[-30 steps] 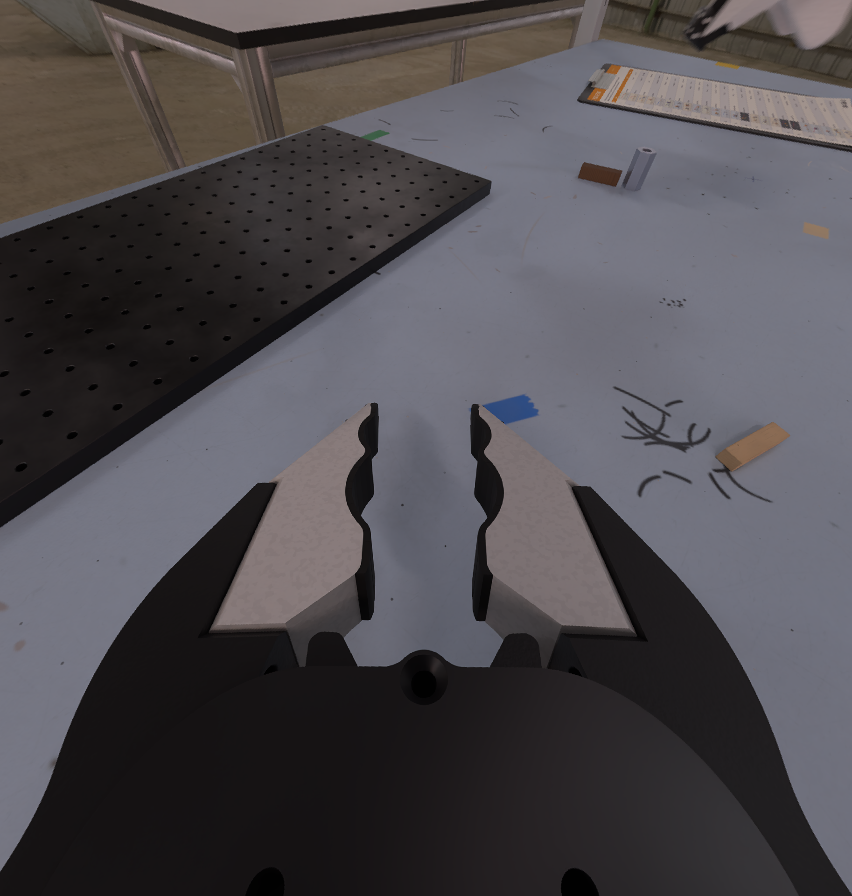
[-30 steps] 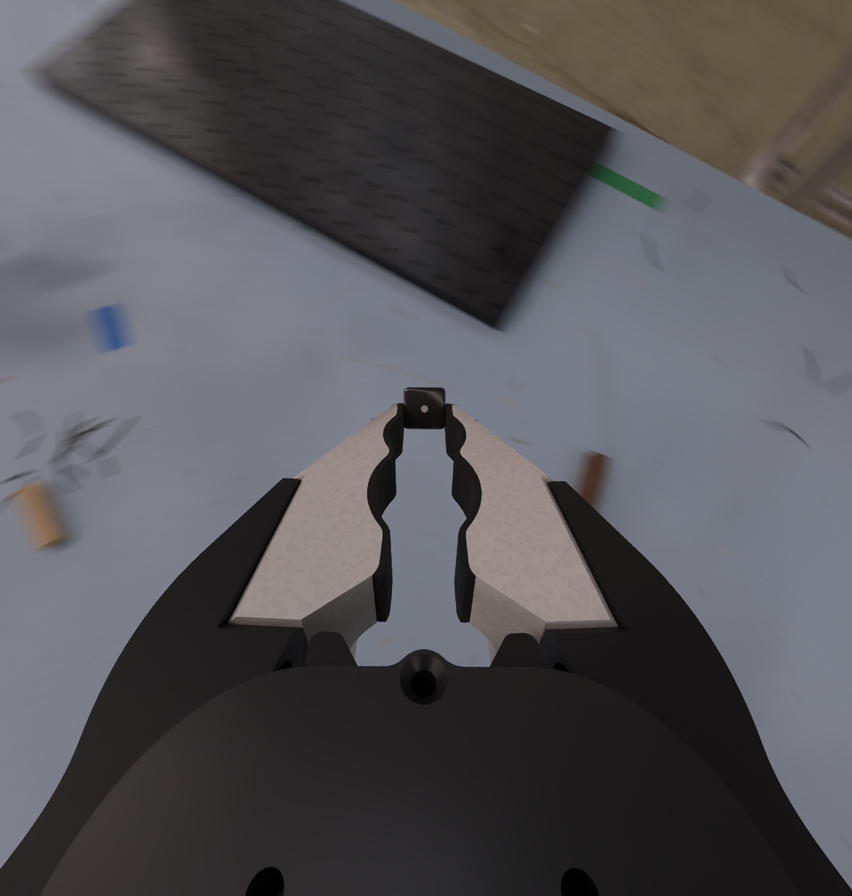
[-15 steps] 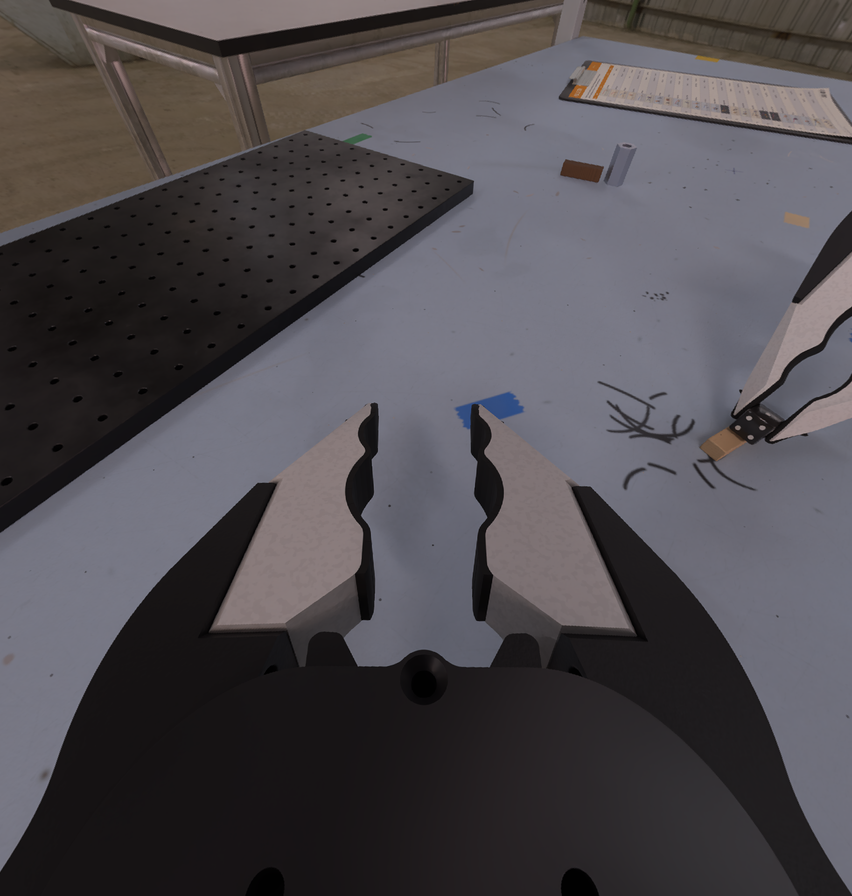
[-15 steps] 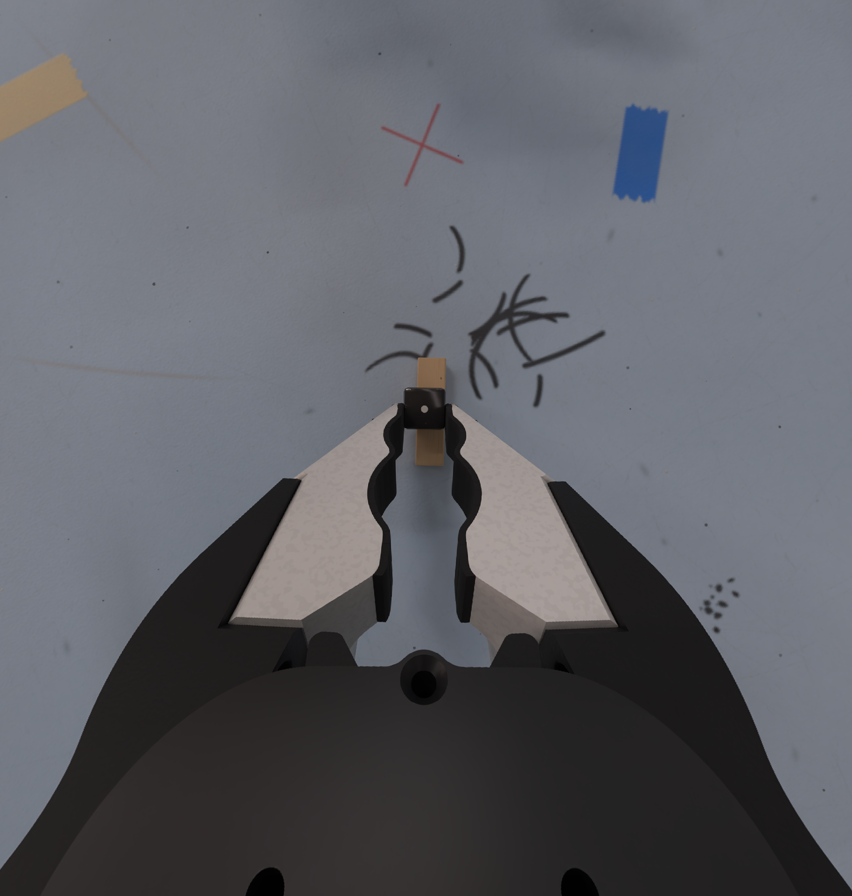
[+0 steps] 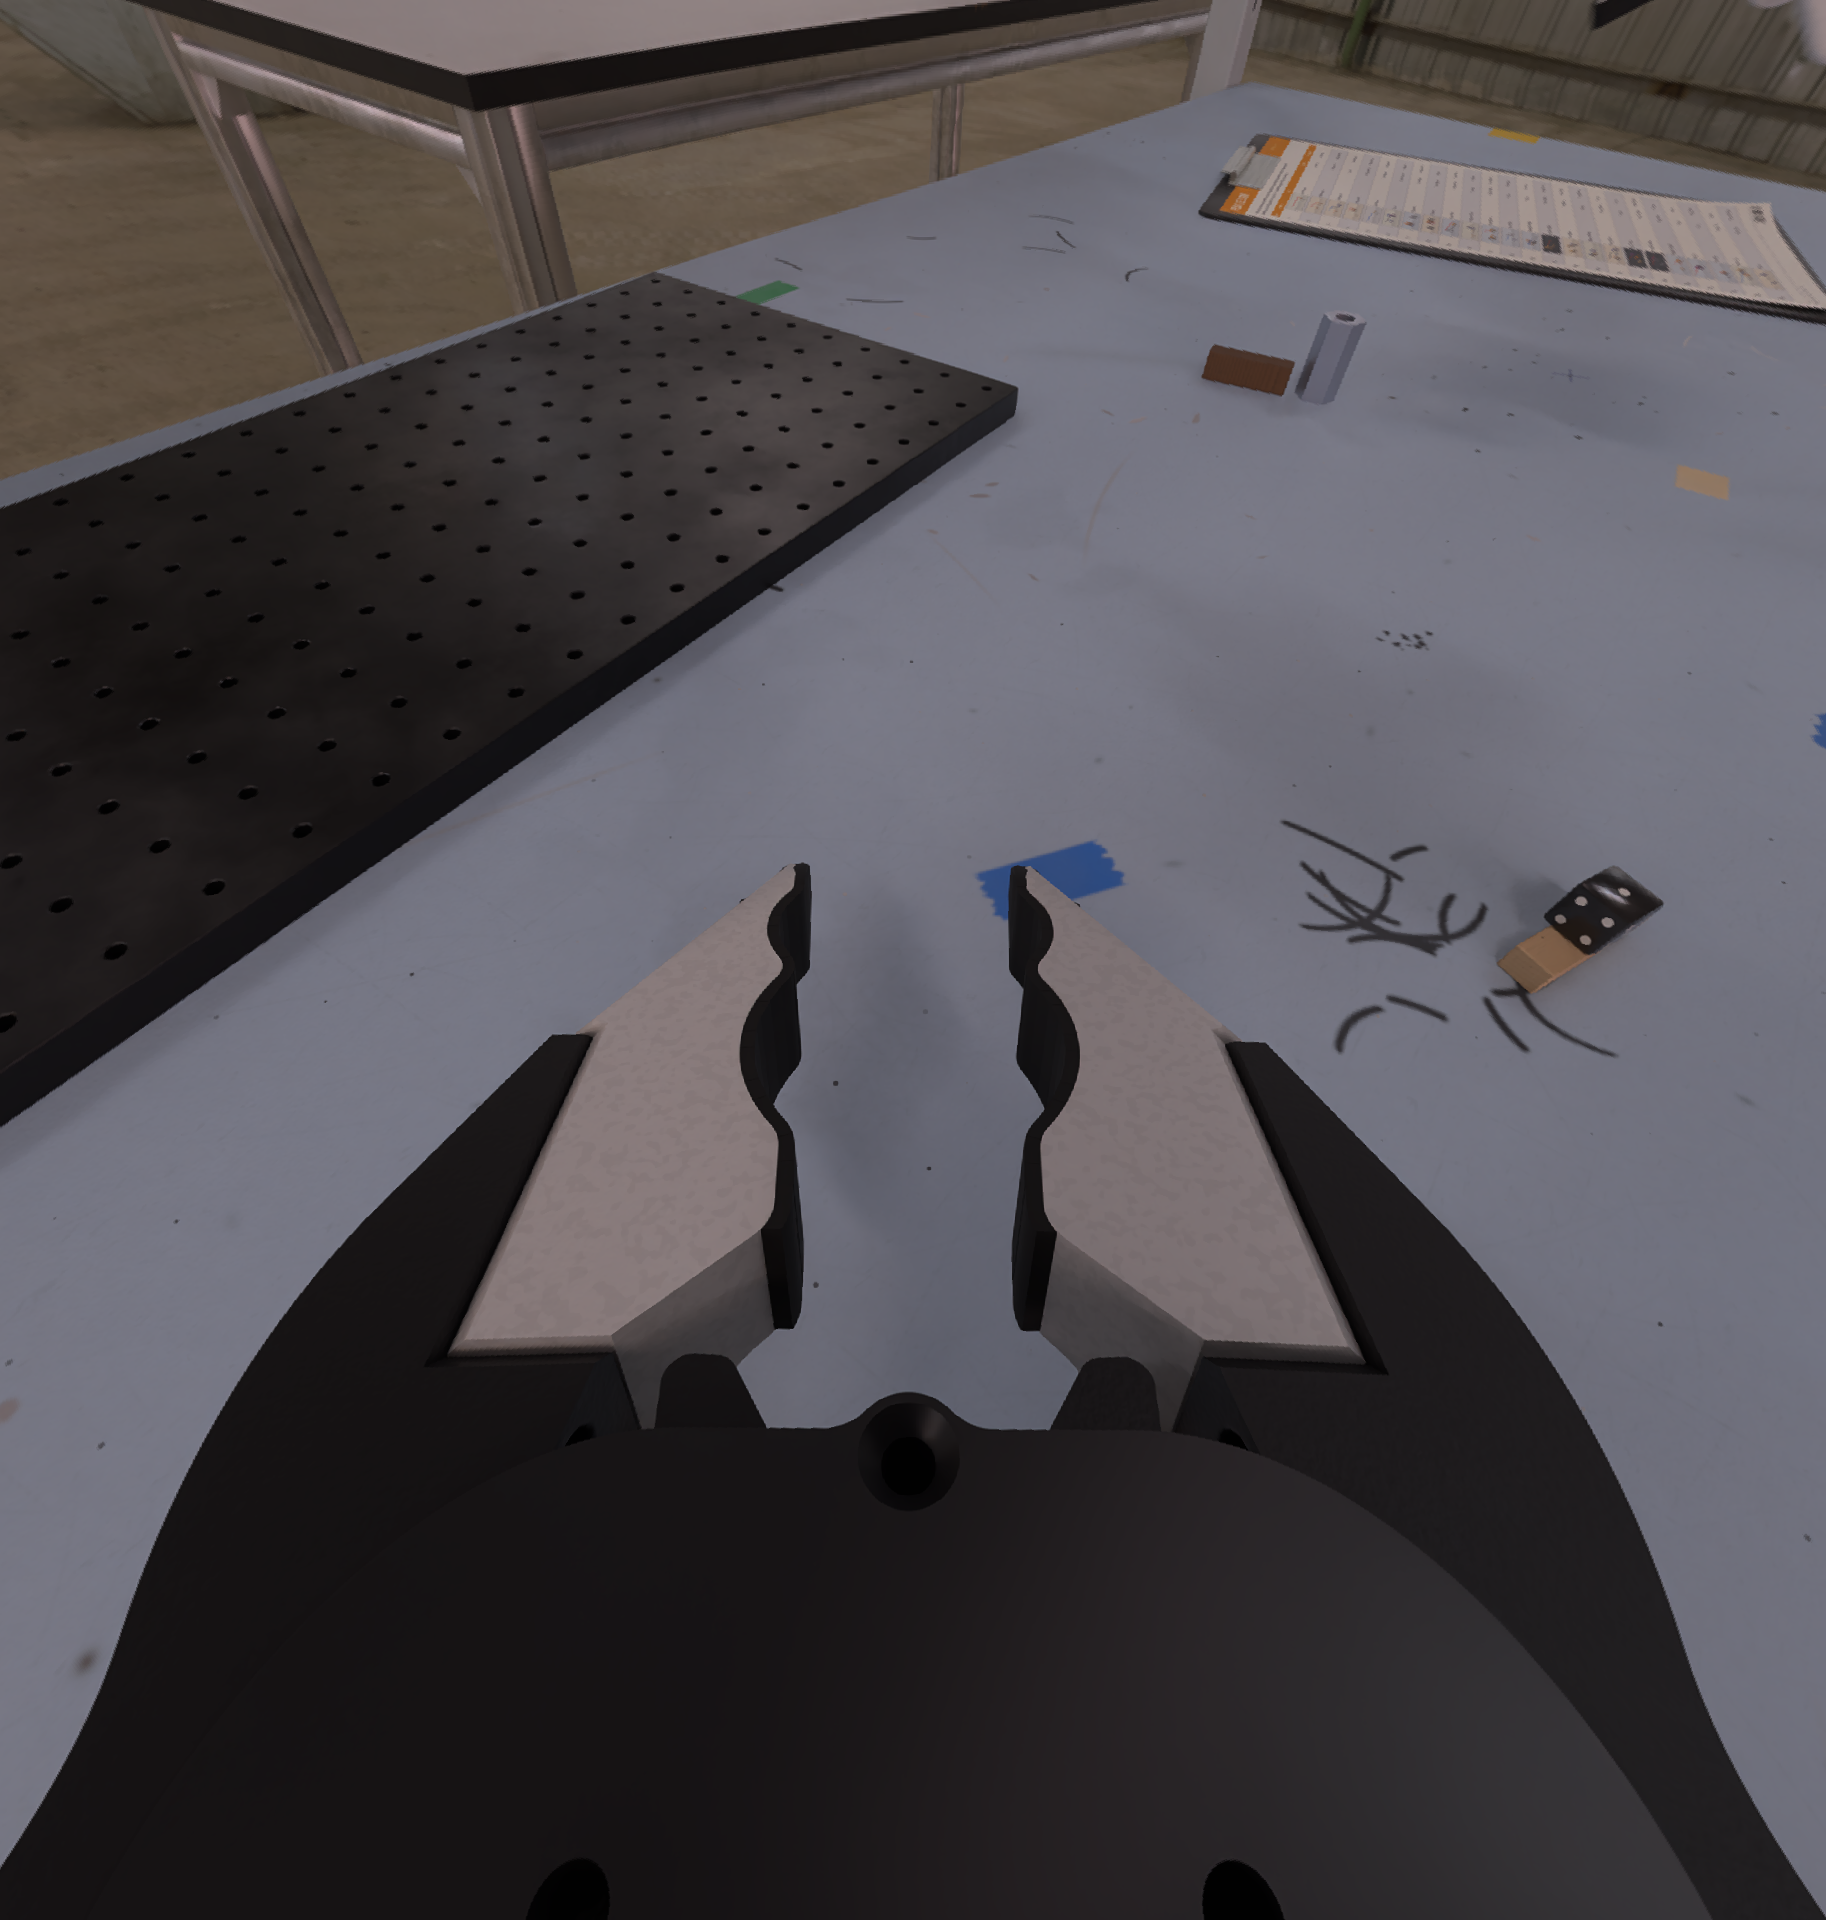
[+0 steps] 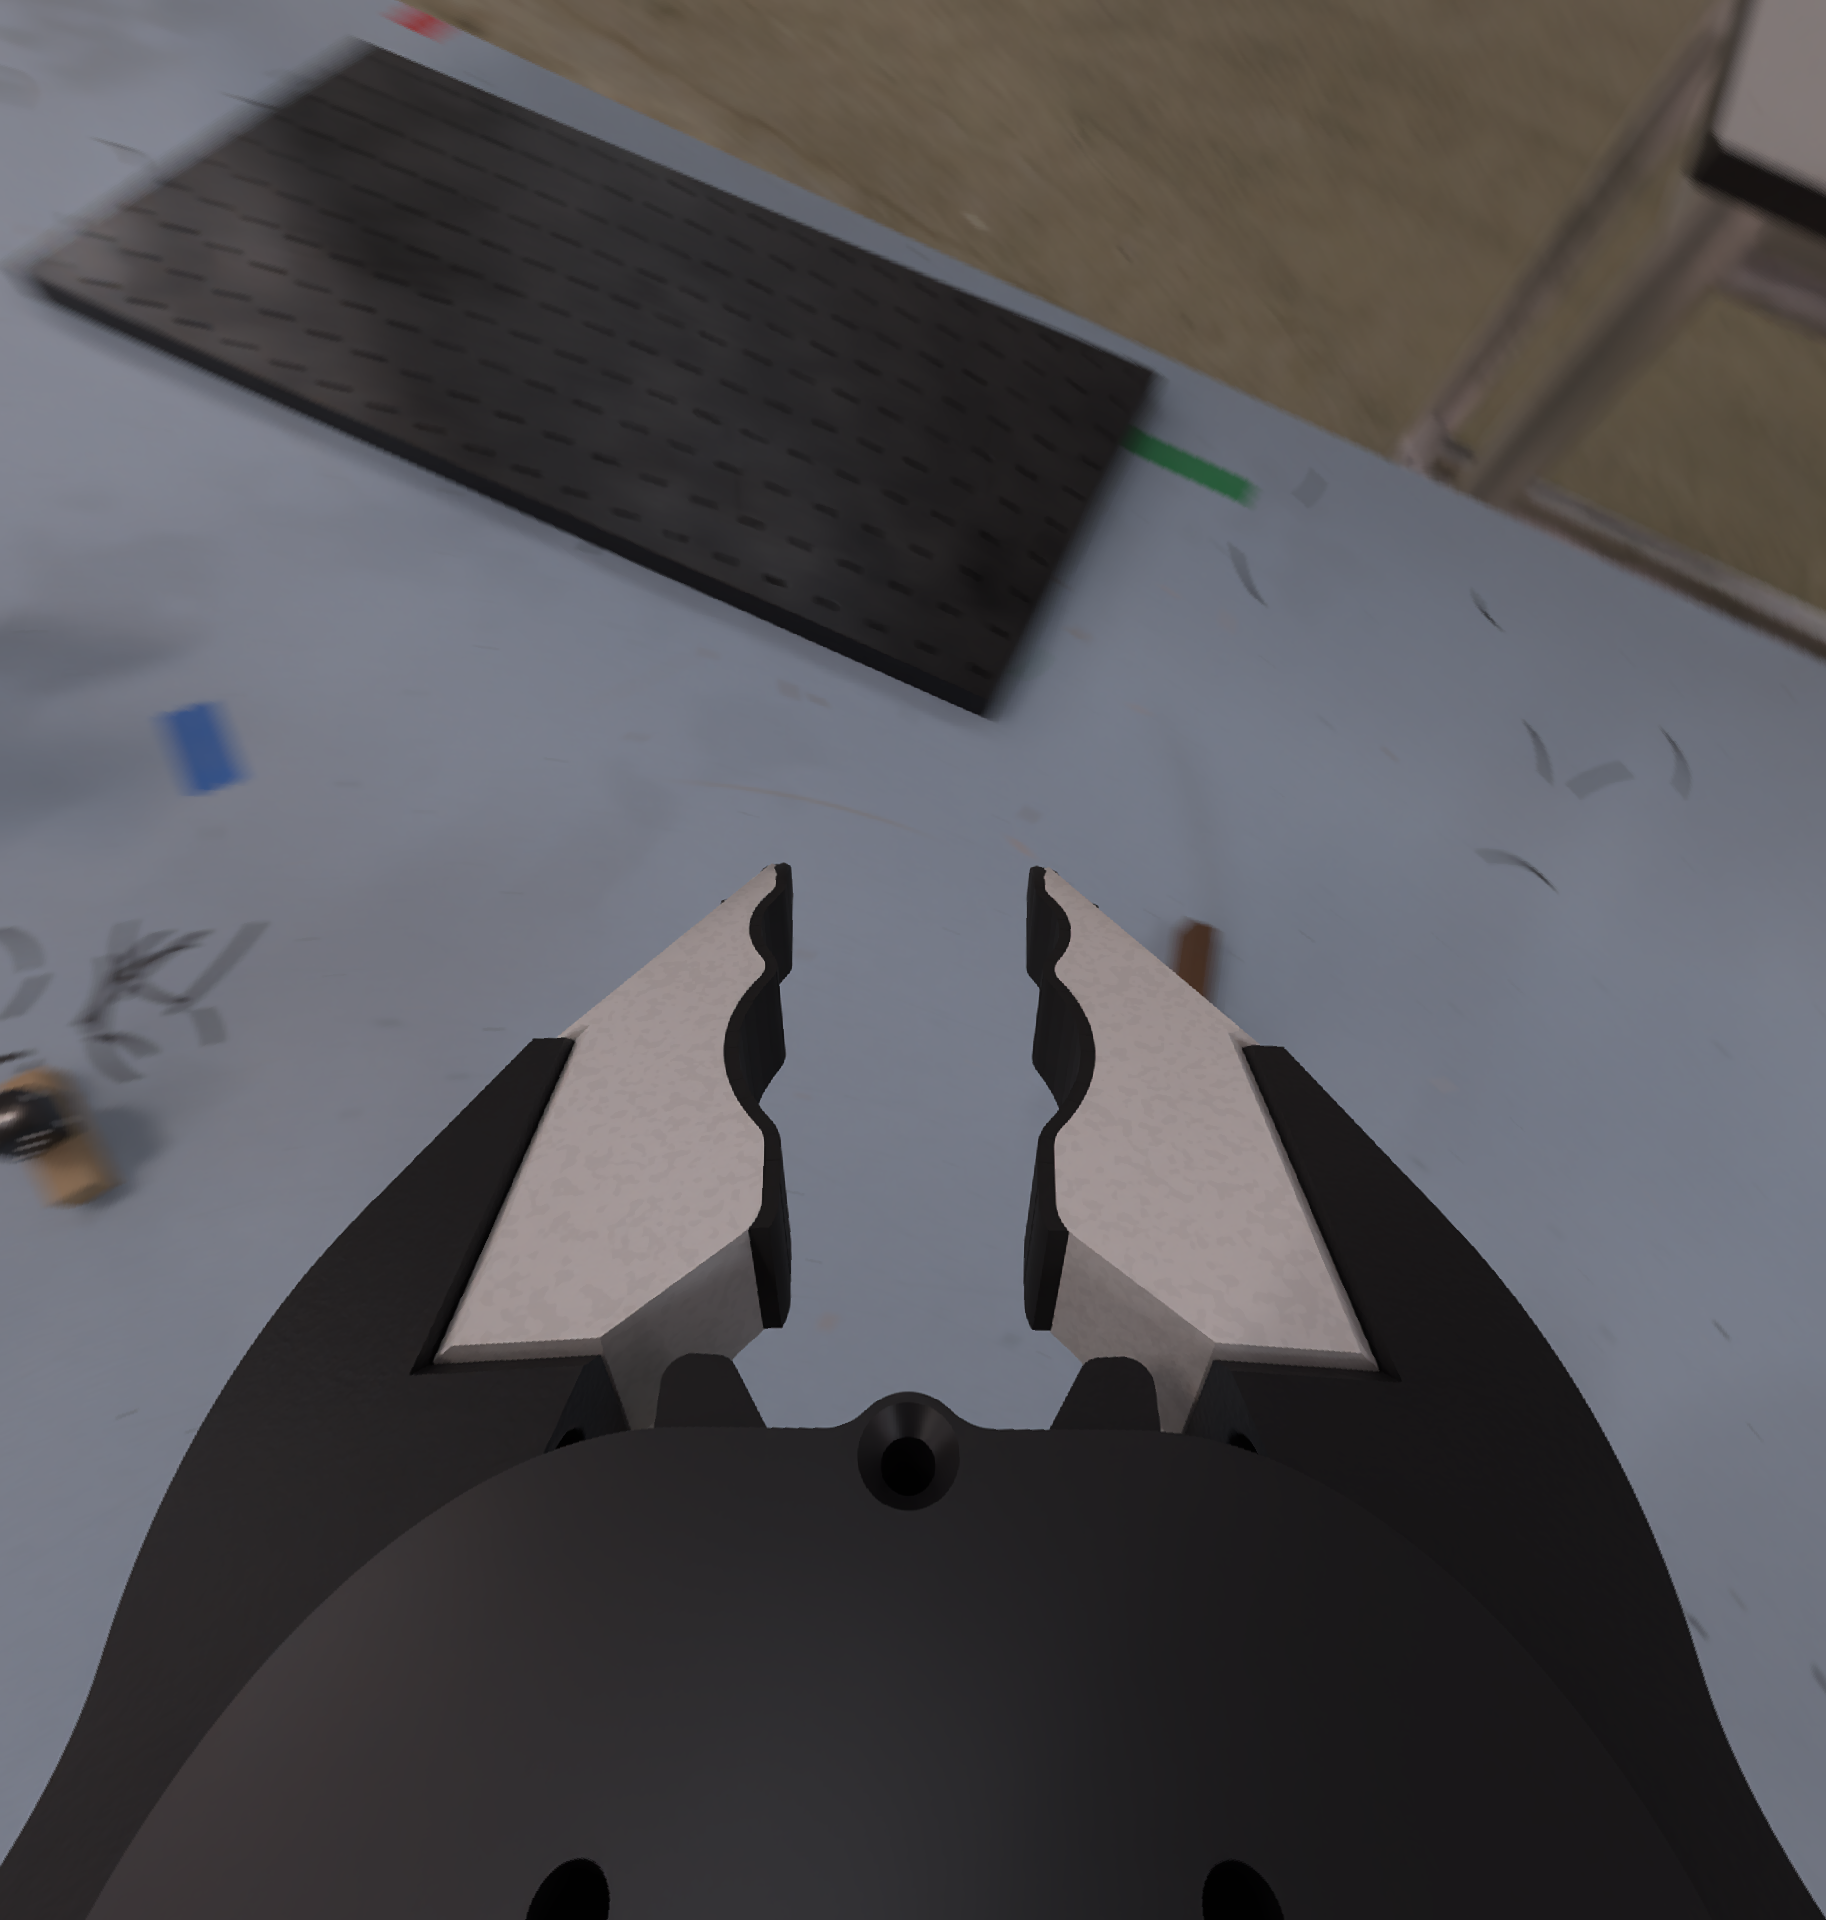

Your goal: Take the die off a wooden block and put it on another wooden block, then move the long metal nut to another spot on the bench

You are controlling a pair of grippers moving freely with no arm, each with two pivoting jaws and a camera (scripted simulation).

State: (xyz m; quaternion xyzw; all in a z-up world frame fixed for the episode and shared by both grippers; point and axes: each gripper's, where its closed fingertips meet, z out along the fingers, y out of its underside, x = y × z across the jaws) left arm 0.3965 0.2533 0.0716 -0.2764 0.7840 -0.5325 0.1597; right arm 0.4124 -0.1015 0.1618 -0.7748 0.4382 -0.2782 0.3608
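A black die point(image 5: 1603, 910) with white pips sits on a light wooden block point(image 5: 1537, 958) at the right of the bench; both show blurred in the right wrist view, the die point(image 6: 15, 1120) on the block point(image 6: 69, 1176) at far left. A dark brown wooden block point(image 5: 1247, 369) lies far off, with the long metal nut point(image 5: 1330, 356) beside it. The brown block point(image 6: 1195, 951) also shows past my right fingers. My left gripper point(image 5: 907, 883) is open and empty above the bench. My right gripper point(image 6: 909, 883) is open and empty, raised above the bench.
A black perforated board point(image 5: 369, 623) lies at the left, also in the right wrist view point(image 6: 628, 395). A clipboard point(image 5: 1511, 223) lies at the far right. Blue tape point(image 5: 1054, 873), dark shavings point(image 5: 1387, 904) and the bench edge with floor beyond point(image 6: 1096, 156) are in view.
My right gripper let go of the die on the light wooden block, opened, and swung up and away from it. My left gripper has barely moved.
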